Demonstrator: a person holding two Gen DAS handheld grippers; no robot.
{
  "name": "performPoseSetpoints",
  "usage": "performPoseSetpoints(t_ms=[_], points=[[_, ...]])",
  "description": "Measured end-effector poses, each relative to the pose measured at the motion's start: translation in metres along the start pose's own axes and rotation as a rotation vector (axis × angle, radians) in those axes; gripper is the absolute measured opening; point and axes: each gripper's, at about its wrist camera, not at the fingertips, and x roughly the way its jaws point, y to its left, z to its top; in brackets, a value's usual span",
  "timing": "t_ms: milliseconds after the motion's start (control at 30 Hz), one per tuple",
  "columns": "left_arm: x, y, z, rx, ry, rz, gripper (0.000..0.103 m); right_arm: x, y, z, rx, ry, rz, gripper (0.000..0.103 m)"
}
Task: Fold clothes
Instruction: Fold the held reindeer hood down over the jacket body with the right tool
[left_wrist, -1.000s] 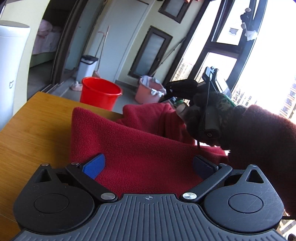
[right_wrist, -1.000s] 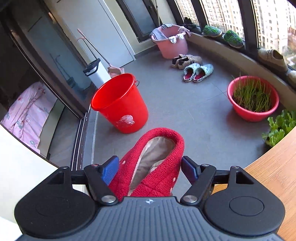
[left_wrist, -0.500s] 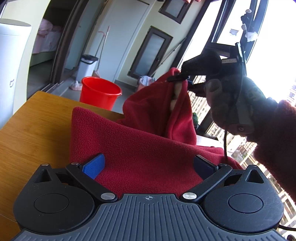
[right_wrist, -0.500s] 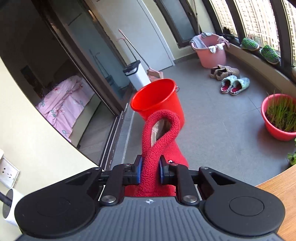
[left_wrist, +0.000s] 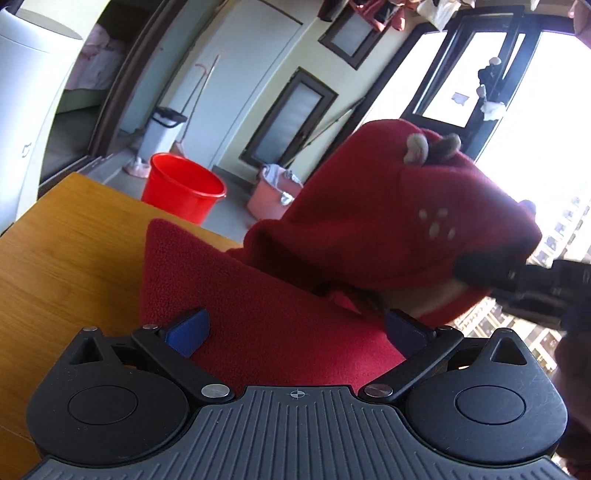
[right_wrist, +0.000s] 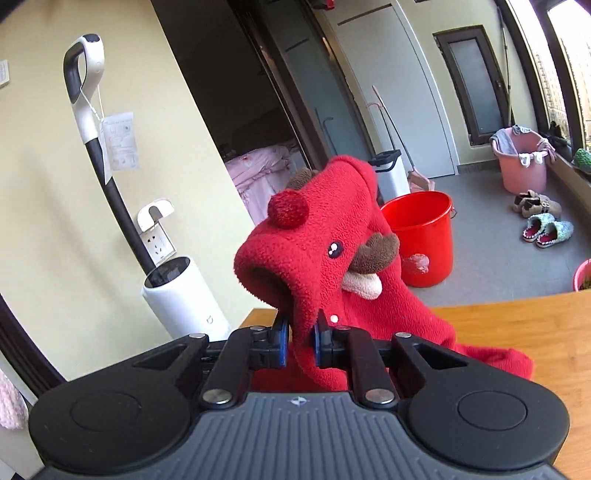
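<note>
A red fleece garment (left_wrist: 258, 295) lies on the wooden table (left_wrist: 74, 251). Its reindeer hood (right_wrist: 314, 251), with a pompom nose, brown antlers and a stitched eye, is raised off the table. My right gripper (right_wrist: 300, 341) is shut on the hood's rim. In the left wrist view that hood (left_wrist: 388, 206) hangs at the right, with the right gripper (left_wrist: 476, 271) clamped on its lower edge. My left gripper (left_wrist: 295, 332) is open, its blue pads (left_wrist: 188, 330) wide apart just above the flat body of the garment.
On the floor beyond the table's far edge stand a red bucket (left_wrist: 183, 188) and a pink basin (left_wrist: 273, 195). A white cylindrical appliance (right_wrist: 181, 299) and a stick vacuum (right_wrist: 92, 122) stand by the wall at the table's corner. Slippers (right_wrist: 546, 229) lie by the window.
The right gripper closed on the hood's rim, then lifted it and swung it round over the table. The left gripper stayed open over the garment.
</note>
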Motion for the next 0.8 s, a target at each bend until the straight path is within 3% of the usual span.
performPoseSetpoints(t_ms=[167, 400, 467, 567, 600, 633, 667, 767, 800], points=[[-0.037, -0.01, -0.003, -0.029, -0.074, -0.077, 0.103, 0.004, -0.007, -0.071, 0.037, 0.105, -0.065, 0.01], [-0.04, -0.089, 0.005, 0.171, -0.076, -0.065, 0.103, 0.003, 0.001, -0.11, -0.096, 0.1, -0.118, 0.009], [-0.028, -0.118, 0.017, 0.254, -0.074, -0.019, 0.103, 0.003, 0.008, -0.116, -0.143, 0.084, -0.147, 0.007], [0.006, -0.147, 0.029, 0.369, -0.037, 0.154, 0.103, 0.001, 0.013, -0.119, -0.171, 0.054, -0.166, 0.006], [0.015, -0.149, 0.031, 0.382, -0.024, 0.206, 0.094, -0.001, 0.014, -0.12, -0.173, 0.043, -0.167, 0.006], [0.02, -0.148, 0.032, 0.374, -0.009, 0.238, 0.067, -0.005, 0.014, -0.121, -0.174, 0.023, -0.165, 0.006], [0.021, -0.143, 0.032, 0.34, 0.019, 0.256, 0.055, -0.01, 0.014, -0.122, -0.176, 0.001, -0.16, 0.006], [0.012, -0.116, 0.033, 0.202, 0.057, 0.218, 0.051, -0.025, 0.017, -0.126, -0.201, -0.038, -0.161, 0.007], [0.009, -0.109, 0.034, 0.183, 0.064, 0.223, 0.048, -0.029, 0.019, -0.126, -0.216, -0.043, -0.159, 0.012]])
